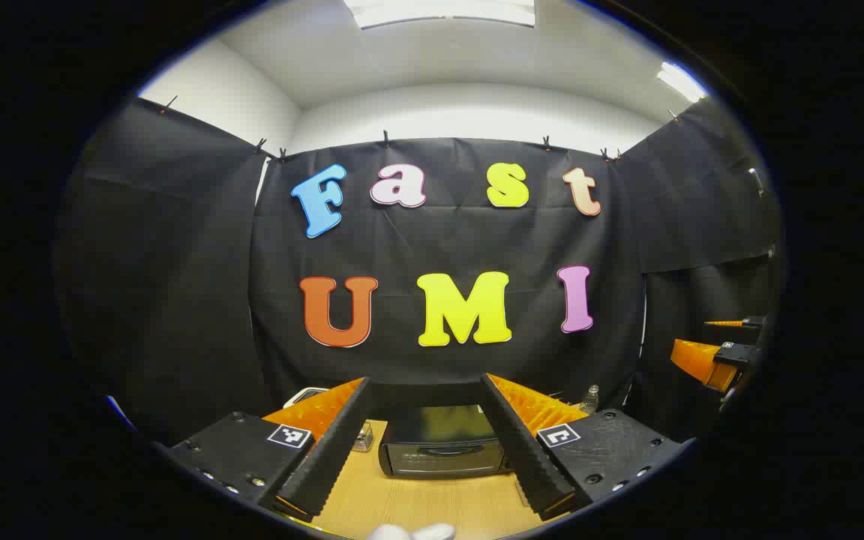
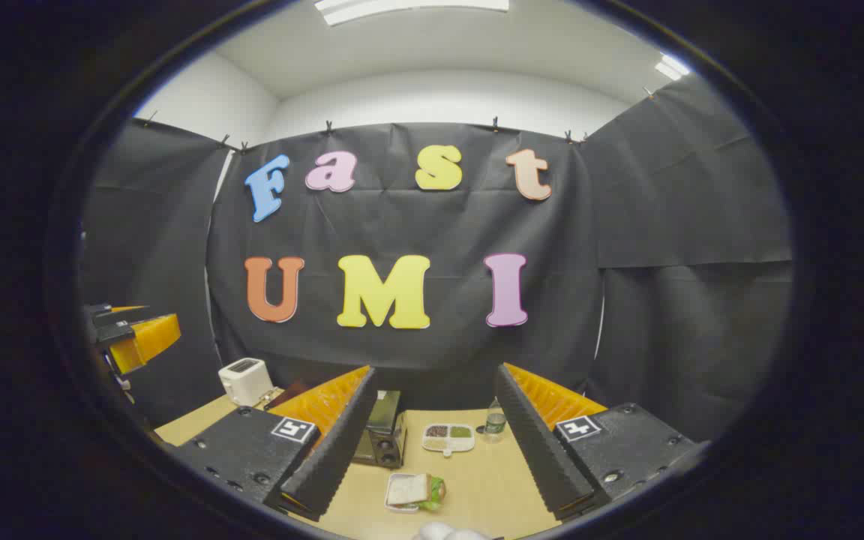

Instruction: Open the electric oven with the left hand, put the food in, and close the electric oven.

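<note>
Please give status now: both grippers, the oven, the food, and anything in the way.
Left gripper open, right gripper open, both holding nothing. Electric oven closed. Sandwich tray on table, untouched. Nothing in the way.

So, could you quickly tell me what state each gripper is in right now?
Left gripper: open, holding nothing, facing the oven.
Right gripper: open, holding nothing, above the sandwich tray.

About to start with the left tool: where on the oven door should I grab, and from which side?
Take the oven by the horizontal bar handle across its closed door. It faces the open left tool squarely, so come straight in from the front and probably close the fingers above and below the bar.
</note>
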The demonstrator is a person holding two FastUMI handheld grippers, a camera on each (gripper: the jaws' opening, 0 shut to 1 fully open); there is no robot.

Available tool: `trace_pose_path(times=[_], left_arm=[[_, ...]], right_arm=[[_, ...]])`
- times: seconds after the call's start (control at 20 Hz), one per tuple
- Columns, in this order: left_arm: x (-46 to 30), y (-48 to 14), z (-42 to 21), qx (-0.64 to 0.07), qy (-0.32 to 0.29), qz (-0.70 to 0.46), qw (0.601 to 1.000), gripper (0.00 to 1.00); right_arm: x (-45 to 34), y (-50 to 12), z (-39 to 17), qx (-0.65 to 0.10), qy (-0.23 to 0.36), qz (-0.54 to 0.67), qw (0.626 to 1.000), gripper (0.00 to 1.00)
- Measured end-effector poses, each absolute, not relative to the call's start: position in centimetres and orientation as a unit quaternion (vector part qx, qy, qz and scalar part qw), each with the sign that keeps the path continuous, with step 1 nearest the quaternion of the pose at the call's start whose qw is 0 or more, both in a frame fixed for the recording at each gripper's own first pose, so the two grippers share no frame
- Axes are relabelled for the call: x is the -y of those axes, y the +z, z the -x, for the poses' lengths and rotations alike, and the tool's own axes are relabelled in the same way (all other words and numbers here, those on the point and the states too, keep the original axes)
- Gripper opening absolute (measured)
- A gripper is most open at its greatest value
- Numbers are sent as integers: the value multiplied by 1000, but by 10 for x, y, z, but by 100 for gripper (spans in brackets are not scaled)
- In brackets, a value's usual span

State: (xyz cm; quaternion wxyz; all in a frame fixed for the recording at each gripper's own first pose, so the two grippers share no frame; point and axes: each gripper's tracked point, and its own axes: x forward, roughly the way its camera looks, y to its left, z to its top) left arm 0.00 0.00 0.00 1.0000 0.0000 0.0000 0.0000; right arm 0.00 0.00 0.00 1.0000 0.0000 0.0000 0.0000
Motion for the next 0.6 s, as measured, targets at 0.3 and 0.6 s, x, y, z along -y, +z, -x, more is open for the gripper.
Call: trace_pose_path(times=[0.3, 0.6], left_arm=[[-2, 0, -6, 0, 5, -3, 1000, 94], [1, -4, -12, -3, 7, -5, 1000, 94]], right_arm=[[0, 4, -8, 5, 3, 8, 1000, 99], [0, 3, -14, 5, 8, 8, 1000, 99]])
